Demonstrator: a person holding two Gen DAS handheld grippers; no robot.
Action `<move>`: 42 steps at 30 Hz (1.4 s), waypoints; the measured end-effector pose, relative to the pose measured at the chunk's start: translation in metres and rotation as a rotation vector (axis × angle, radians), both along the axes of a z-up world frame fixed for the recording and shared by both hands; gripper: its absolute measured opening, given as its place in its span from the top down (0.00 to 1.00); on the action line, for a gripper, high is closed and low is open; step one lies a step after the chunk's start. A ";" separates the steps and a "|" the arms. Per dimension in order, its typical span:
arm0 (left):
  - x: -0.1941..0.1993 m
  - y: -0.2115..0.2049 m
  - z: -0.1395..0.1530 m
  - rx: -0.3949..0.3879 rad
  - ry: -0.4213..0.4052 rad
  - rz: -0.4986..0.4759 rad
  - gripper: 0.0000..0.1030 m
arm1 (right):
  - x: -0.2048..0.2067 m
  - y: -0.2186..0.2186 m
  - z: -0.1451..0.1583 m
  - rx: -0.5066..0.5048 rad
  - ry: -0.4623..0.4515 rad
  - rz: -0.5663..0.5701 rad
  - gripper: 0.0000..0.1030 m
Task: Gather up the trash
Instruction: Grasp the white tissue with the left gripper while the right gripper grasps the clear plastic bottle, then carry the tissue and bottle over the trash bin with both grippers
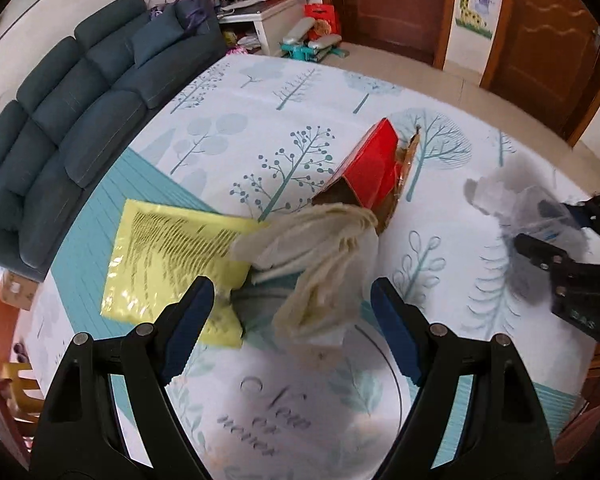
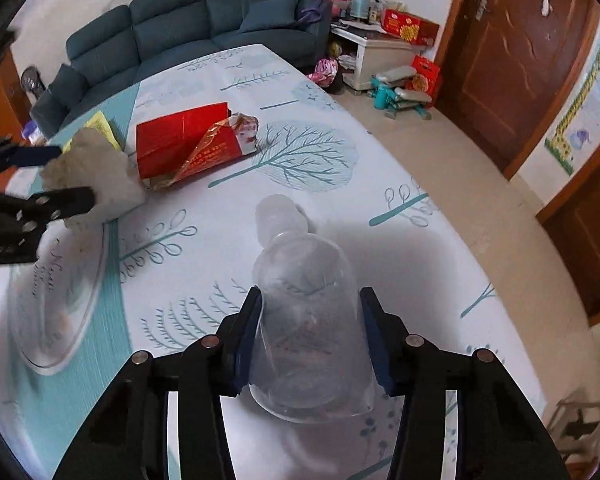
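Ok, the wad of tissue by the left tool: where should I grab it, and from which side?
Grab the tissue wad across its bulging middle, coming straight down from above. It sits puffed up on the table between the left tool tips, soft and crushable, so any squeeze across the bulk should hold. Keep clear of the yellow packet under its near edge.
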State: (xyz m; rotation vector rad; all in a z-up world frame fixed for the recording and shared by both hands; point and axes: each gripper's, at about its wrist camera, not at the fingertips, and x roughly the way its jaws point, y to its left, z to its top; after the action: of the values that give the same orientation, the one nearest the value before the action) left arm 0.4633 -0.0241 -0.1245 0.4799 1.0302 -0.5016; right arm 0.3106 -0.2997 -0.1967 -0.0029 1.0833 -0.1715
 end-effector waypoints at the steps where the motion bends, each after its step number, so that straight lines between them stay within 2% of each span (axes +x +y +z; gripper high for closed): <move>1: 0.003 -0.004 -0.004 0.007 0.006 0.001 0.24 | 0.000 0.001 0.000 -0.003 -0.001 0.007 0.54; 4: 0.011 -0.014 -0.015 0.014 0.034 0.008 0.26 | -0.001 -0.004 0.000 0.021 -0.012 0.013 0.55; 6: 0.011 -0.018 -0.018 -0.004 0.050 0.012 0.47 | -0.003 -0.009 0.001 0.053 -0.022 0.002 0.55; 8: 0.008 -0.020 -0.016 -0.017 0.036 0.026 0.63 | -0.008 -0.017 0.001 0.090 -0.039 -0.017 0.55; 9: 0.005 -0.020 -0.015 -0.025 0.046 0.027 0.78 | -0.013 -0.019 0.005 0.108 -0.046 -0.026 0.55; 15: -0.020 -0.007 -0.004 -0.060 0.093 0.082 0.84 | -0.045 -0.024 0.024 0.225 -0.098 -0.058 0.56; 20: -0.054 0.016 0.024 -0.153 0.132 0.099 0.84 | -0.094 -0.018 0.048 0.331 -0.164 -0.067 0.56; 26: -0.136 0.021 0.072 -0.229 0.127 -0.002 0.84 | -0.168 -0.012 0.074 0.445 -0.234 -0.092 0.56; 32: -0.232 0.003 0.098 -0.302 0.174 -0.117 0.84 | -0.257 -0.011 0.086 0.509 -0.295 -0.151 0.56; 38: -0.316 -0.022 0.091 -0.344 0.177 -0.203 0.84 | -0.346 -0.023 0.071 0.497 -0.321 -0.255 0.56; 42: -0.365 -0.046 0.061 -0.330 0.208 -0.226 0.84 | -0.392 -0.036 0.042 0.494 -0.301 -0.352 0.55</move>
State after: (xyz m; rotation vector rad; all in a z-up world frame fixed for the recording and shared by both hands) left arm 0.0984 -0.0704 -0.0640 0.2531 1.0707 -0.9213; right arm -0.0813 -0.3361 -0.1548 0.6414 0.7954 -0.2081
